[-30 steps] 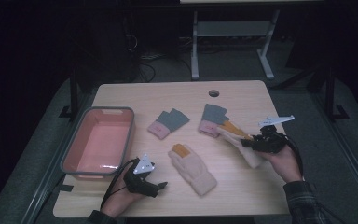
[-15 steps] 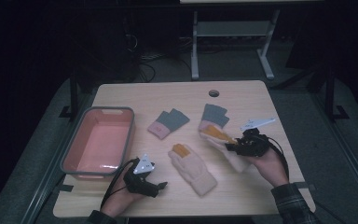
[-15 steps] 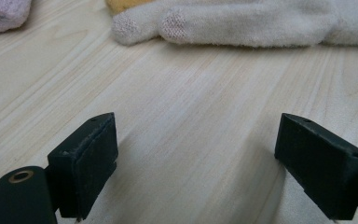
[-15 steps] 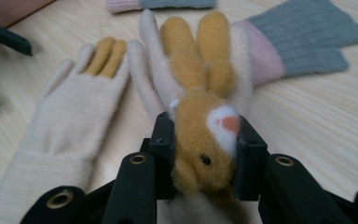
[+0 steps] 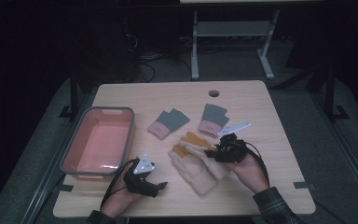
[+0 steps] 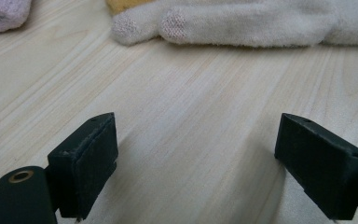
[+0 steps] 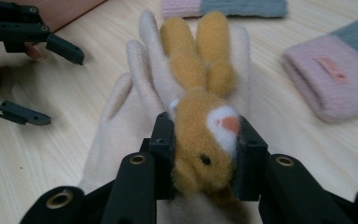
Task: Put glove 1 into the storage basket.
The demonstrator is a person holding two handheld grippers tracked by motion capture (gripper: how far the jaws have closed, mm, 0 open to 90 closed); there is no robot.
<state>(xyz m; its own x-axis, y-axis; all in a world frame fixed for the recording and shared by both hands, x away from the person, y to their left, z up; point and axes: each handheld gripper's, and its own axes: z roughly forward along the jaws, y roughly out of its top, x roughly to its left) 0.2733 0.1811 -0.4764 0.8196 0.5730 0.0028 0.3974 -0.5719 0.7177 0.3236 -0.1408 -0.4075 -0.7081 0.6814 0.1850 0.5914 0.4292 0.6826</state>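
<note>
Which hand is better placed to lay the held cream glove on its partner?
Right. The right gripper is already shut on the cream glove at its orange animal patch, over the other cream glove. The left gripper rests open on the table, holding nothing.

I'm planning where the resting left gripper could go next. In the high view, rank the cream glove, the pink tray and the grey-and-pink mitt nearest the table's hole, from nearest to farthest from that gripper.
1. pink tray: just up and left of the left gripper.
2. cream glove: to its right; close to the tray's distance.
3. grey-and-pink mitt: farthest, up and to the right near the hole.
</note>
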